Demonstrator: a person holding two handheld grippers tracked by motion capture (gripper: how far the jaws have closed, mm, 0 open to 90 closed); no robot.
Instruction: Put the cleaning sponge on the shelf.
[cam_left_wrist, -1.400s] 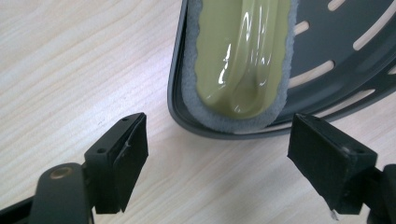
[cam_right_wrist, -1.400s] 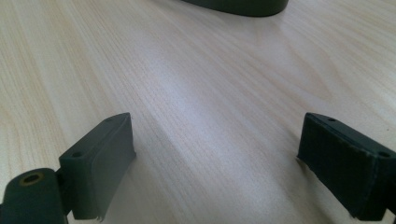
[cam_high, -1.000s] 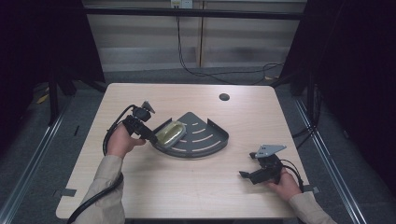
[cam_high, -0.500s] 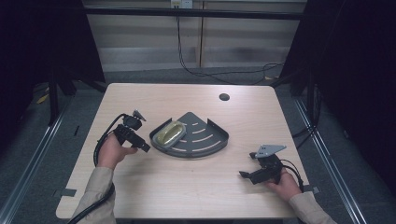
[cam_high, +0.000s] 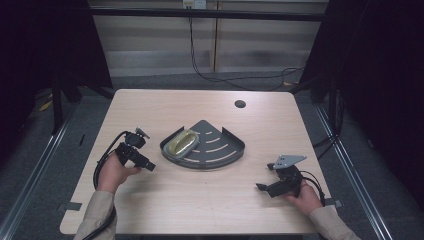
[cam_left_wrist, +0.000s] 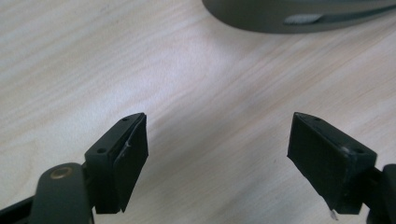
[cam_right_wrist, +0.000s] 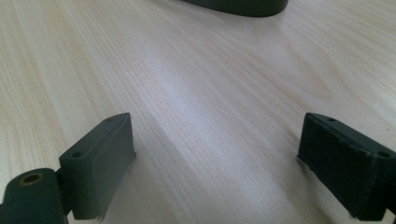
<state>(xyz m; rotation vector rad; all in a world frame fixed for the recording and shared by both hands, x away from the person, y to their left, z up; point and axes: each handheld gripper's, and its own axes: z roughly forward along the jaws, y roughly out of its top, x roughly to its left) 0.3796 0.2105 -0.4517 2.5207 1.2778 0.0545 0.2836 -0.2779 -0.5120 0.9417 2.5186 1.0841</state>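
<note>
Both pairs of fingers (cam_left_wrist: 123, 161) stand apart over bare desk (cam_high: 200, 195), holding nothing. The left gripper (cam_high: 150, 167) sits left of centre, just beside the dark corner tray (cam_high: 227, 152). In the tray's left end lies a yellowish soap-like bar (cam_high: 181, 143), probably light, stiff and slippery; best pinched across its narrow sides. The right gripper (cam_high: 260, 187) waits lower right.

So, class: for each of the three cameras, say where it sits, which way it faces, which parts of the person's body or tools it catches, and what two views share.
High view: above the person's side, looking forward and down on the table; both forearms, left gripper, right gripper.
Left gripper view: rides the left gripper, looking along its open jaws at the wood.
Right gripper view: rides the right gripper, jaws open.
Shared: the dark corner tray holding a yellowish object.
</note>
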